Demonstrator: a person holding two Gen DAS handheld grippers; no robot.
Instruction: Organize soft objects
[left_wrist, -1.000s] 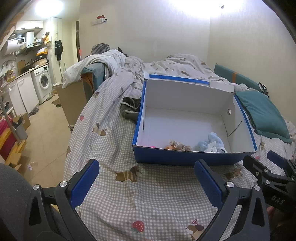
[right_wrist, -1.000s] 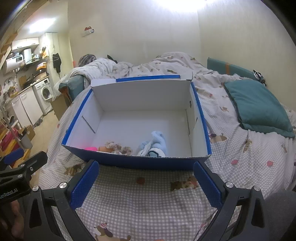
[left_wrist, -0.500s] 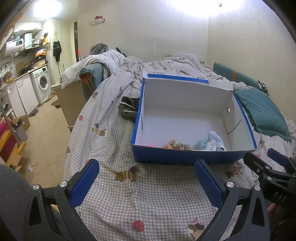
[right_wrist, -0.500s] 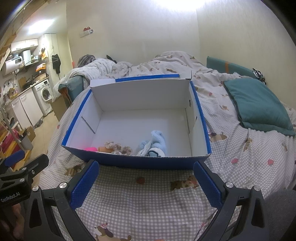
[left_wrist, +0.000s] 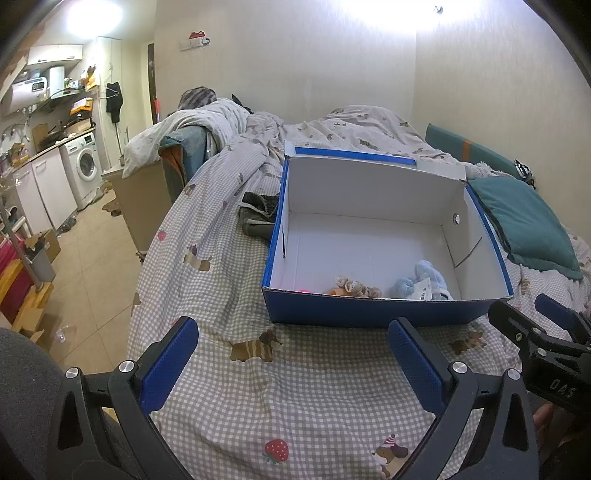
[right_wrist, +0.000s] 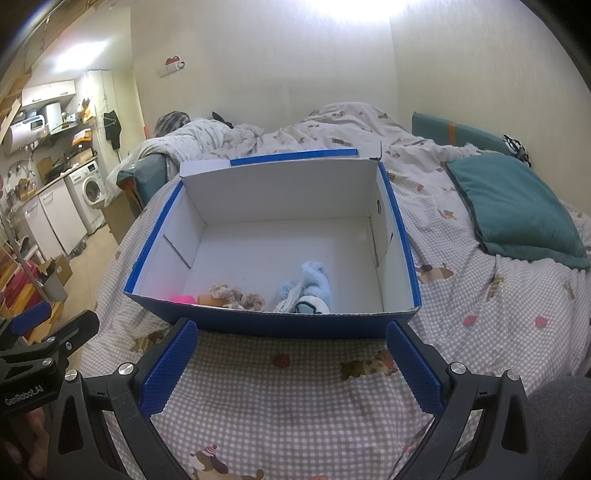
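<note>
1 checked bedspread (left_wrist: 295, 398), blue box (right_wrist: 280, 325), teal pillow (right_wrist: 517, 206)

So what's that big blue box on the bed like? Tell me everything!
The blue cardboard box is blue outside and white inside, open on top, with a flap standing up at the back. It sits flat on the checked bedsheet. Along its near wall lie a light-blue fluffy toy, a beige frilly scrunchie and something bright pink. The rest of its floor is bare. Neither gripper touches it.
</note>
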